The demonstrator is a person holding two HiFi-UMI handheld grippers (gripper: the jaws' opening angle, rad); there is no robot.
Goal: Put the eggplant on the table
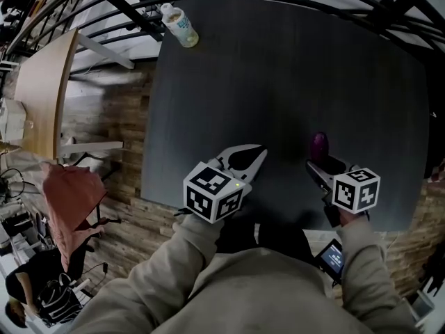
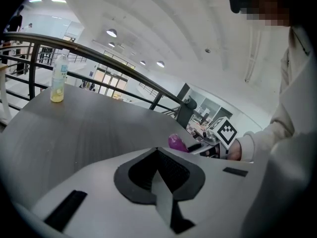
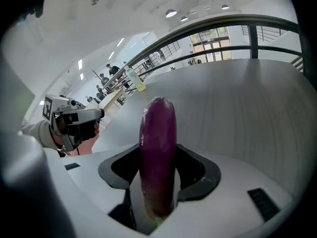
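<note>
A purple eggplant (image 1: 318,145) is held over the dark grey table (image 1: 278,68) near its front right. My right gripper (image 1: 320,163) is shut on it. In the right gripper view the eggplant (image 3: 158,143) sticks out lengthwise between the jaws, its tip away from me. My left gripper (image 1: 256,153) hovers to the left of it, near the table's front edge, shut with nothing in it. The left gripper view shows its jaws (image 2: 157,155) closed together, and the eggplant (image 2: 177,143) with the right gripper (image 2: 205,147) beyond.
A plastic bottle (image 1: 179,25) with yellowish liquid lies or stands at the table's far left corner. A black railing (image 1: 118,5) runs behind the table. A wooden tabletop (image 1: 42,82) and a red cloth (image 1: 69,200) lie off to the left, below.
</note>
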